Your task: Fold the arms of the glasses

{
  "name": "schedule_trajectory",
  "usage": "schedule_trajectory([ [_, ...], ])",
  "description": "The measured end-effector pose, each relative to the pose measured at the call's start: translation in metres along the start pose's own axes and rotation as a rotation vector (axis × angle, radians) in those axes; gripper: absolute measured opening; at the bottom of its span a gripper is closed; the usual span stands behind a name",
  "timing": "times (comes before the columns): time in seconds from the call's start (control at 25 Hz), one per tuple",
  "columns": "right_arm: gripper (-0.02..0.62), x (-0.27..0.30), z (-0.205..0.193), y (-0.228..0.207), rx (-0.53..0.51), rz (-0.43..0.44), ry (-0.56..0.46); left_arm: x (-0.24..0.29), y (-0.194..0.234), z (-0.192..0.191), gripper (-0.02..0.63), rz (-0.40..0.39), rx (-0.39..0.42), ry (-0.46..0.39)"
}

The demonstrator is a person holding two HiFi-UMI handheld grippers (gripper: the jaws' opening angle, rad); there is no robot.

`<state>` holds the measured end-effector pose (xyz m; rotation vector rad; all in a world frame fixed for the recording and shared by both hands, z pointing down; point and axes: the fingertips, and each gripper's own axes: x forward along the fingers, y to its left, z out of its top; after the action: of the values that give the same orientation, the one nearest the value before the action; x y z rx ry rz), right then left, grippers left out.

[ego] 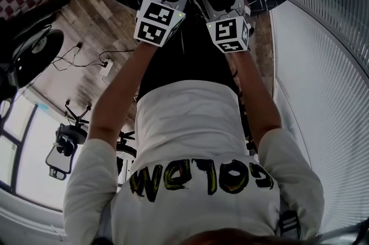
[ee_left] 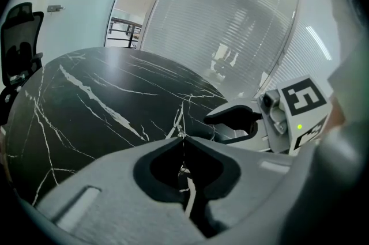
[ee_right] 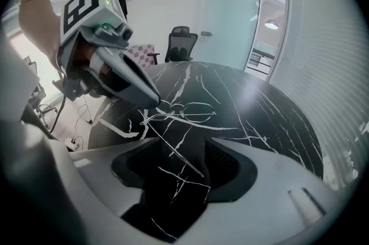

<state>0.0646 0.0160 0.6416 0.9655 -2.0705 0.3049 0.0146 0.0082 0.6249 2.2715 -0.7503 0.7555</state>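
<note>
Right gripper (ee_right: 181, 143) hangs released, the thin wire-framed glasses (ee_right: 185, 111) lying just ahead of its spread jaws on the black white-veined marble table (ee_right: 271, 123). Left gripper (ee_left: 181, 137) pinches the frame's end. Best: left steadies while right sweeps one arm inward gently, near the hinge.

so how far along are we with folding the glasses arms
Nothing looks folded yet: the glasses lie on the table with an arm seemingly stretched out toward the right gripper. In hand: the left gripper has its tongs shut at the frame's end, apparently pinching it; the right gripper's tongs are open and empty. Left: folding the arms.
</note>
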Motion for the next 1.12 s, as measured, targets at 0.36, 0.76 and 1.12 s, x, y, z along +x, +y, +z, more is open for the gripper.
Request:
schedule_trajectory([
  [0.36,0.242,0.009,0.017,-0.011,-0.002,-0.034,-0.023,0.0,-0.006,-0.002,0.006,-0.028,-0.004,0.016],
  [0.76,0.242,0.014,0.03,-0.011,-0.015,-0.039,-0.044,0.0,-0.01,-0.004,0.006,-0.046,0.002,0.034],
  [1.12,0.238,0.016,0.023,-0.013,0.018,-0.034,-0.03,0.001,-0.019,0.001,0.024,-0.054,0.123,0.019],
])
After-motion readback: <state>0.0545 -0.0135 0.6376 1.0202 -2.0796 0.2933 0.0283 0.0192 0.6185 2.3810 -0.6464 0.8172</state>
